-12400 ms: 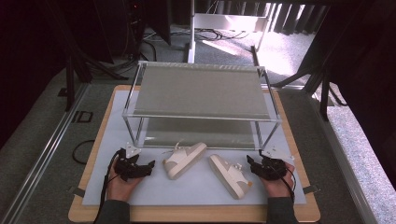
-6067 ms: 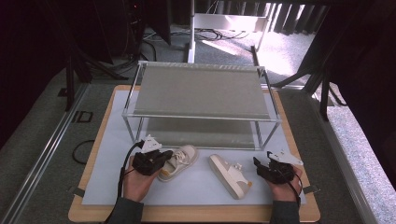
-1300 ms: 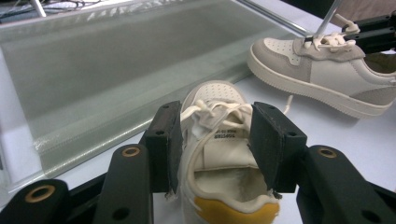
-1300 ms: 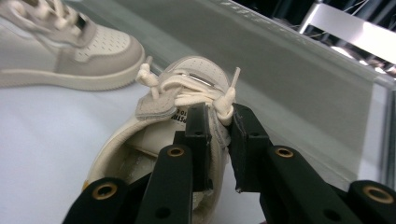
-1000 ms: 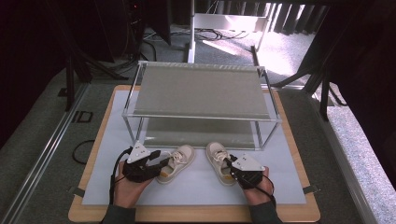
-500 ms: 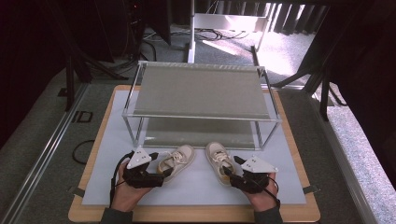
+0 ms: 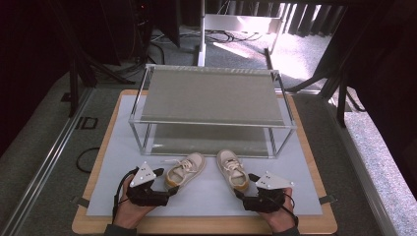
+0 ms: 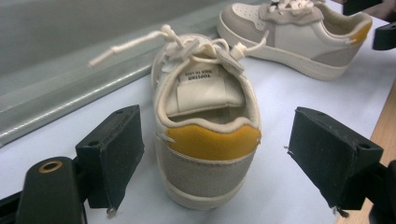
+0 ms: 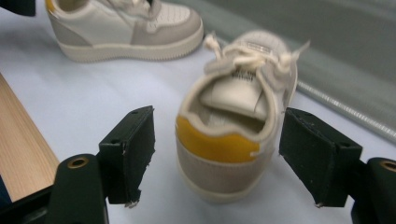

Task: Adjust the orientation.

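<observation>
Sneakers sit side by side on the pale mat [image 7: 206, 196] that covers our wooden bench [image 7: 314, 227], just in front of the two-tier wire-frame shelf [image 7: 211, 96]. We hold a tool in each hand. Our left tool [image 7: 166, 195] is released, its black jaws spread wide on either side of the heel of the left sneaker [image 7: 185, 168], touching neither side of it. From the left gripper view, that heel faces us: a grey suede counter, a yellow tab above it, a white padded collar and loose cream laces [image 8: 140, 41] spilling toward the shelf's lower rail. Our right tool [image 7: 242, 194] is likewise released, jaws wide apart and flanking the heel of the right sneaker [image 7: 232, 169] without contact. The right gripper view is slightly blurred, yet the same yellow tab and grey heel show between the pads. Both shoes stand upright on their soles, toes toward the shelf, the left one angled to the right, the right one angled slightly left, with a narrow gap between them. Each tool carries a grey three-cornered plate [image 7: 142, 174] on top.
</observation>
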Tool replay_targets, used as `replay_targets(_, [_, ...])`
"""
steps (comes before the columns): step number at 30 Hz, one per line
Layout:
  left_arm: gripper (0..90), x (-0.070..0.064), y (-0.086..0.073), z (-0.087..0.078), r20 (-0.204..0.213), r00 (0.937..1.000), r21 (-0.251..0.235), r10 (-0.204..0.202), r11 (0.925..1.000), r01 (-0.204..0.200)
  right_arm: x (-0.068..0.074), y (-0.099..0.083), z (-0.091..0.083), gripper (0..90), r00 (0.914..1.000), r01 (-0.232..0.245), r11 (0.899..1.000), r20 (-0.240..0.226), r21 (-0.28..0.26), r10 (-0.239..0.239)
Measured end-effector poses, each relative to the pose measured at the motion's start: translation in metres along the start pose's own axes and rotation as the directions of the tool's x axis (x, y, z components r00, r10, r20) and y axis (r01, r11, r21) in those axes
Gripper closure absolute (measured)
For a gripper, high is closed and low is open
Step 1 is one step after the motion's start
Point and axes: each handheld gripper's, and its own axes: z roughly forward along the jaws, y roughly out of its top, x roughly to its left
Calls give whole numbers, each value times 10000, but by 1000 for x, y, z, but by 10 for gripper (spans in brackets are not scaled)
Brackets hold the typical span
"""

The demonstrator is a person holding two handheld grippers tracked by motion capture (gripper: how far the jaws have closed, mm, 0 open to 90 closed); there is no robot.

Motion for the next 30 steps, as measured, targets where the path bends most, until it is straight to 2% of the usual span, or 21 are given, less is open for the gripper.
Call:
replay_targets(4, [173,1,-4,8,-1,10000,138,27,9999,-27,-2,-5,6,259,10000,-46,9998,-43,171,47])
replay_targets(8, [180,1,-6,17,-232,9996,519,133,9986,-121,-3,-7,11,255,9999,-64,9997,-110,246,67])
replay_targets(11, [208,2,-6,23,-258,9996,733,95,9973,-75,-9,-9,16,253,9986,-406,9987,-330,302,416])
replay_targets(18, [235,-1,-5,28,-301,9995,859,118,9963,-91,-10,-10,18,262,9985,-394,9986,-357,361,407])
replay_targets(20, [259,-2,-6,27,-259,9996,864,94,9962,-71,-9,-9,18,274,9988,-347,9988,-334,346,358])
replay_targets(22, [262,-4,-6,27,5,10000,905,-18,9959,18,-8,-9,17,287,9985,-364,9988,-388,324,377])
replay_targets(23, [263,-8,-7,29,175,9998,951,58,9954,-74,-8,-9,17,289,9984,-338,9989,-434,330,353])
replay_targets(30, [265,-20,-3,37,484,9985,1046,242,9941,-292,-5,-9,18,299,9974,-315,9989,-634,356,338])
